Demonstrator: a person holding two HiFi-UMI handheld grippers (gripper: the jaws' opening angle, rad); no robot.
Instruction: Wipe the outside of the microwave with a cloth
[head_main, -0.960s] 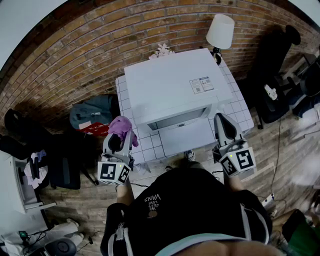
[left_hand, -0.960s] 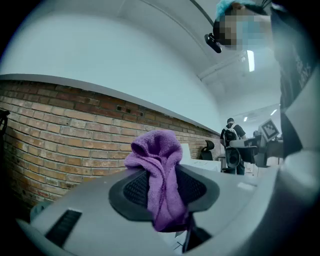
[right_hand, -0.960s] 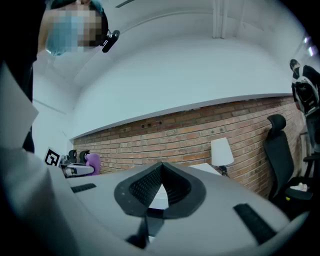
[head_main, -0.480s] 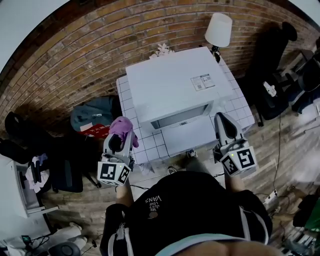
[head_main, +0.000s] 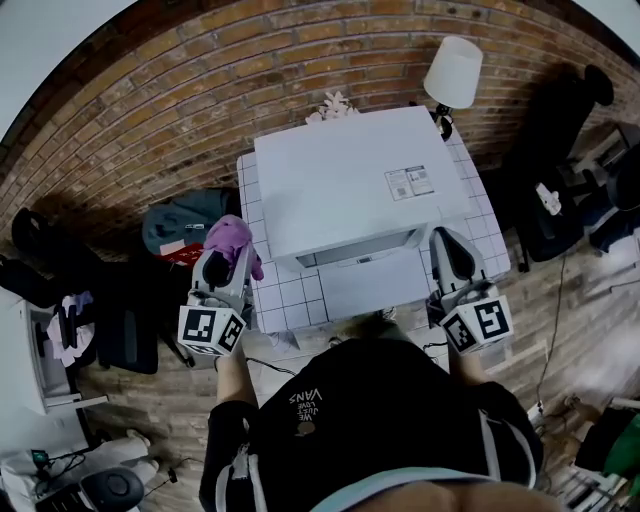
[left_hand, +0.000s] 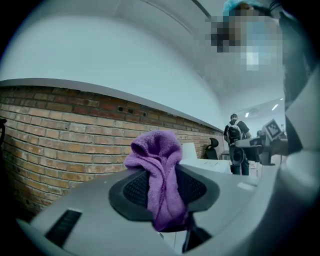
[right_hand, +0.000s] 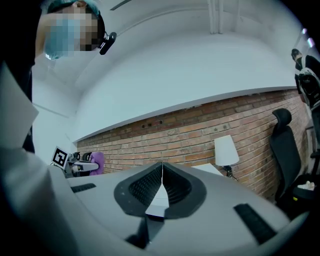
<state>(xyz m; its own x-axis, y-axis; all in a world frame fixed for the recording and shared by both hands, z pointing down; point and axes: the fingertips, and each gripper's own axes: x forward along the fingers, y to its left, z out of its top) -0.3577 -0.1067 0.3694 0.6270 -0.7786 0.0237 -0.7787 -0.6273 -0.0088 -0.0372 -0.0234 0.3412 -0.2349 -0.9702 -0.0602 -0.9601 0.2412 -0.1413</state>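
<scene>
- Microwave (head_main: 350, 185): it sits on the tiled table (head_main: 290, 295) against the brick wall (head_main: 200, 80), straight ahead of me. It looks rigid and heavy, so I judge it won't shift under a wipe.
- Cloth (head_main: 230, 240): purple, soft and limp, good for smooth panels. My left gripper (head_main: 226, 268) clamps its middle, with a bunch poking out above. It hangs left of the table, clear of the microwave.
- My right gripper (head_main: 447, 255) has its jaws pressed together on nothing, at the microwave's front right.
- The lamp (head_main: 452, 72) crowds the right rear corner, which will likely cramp wiping there.
</scene>
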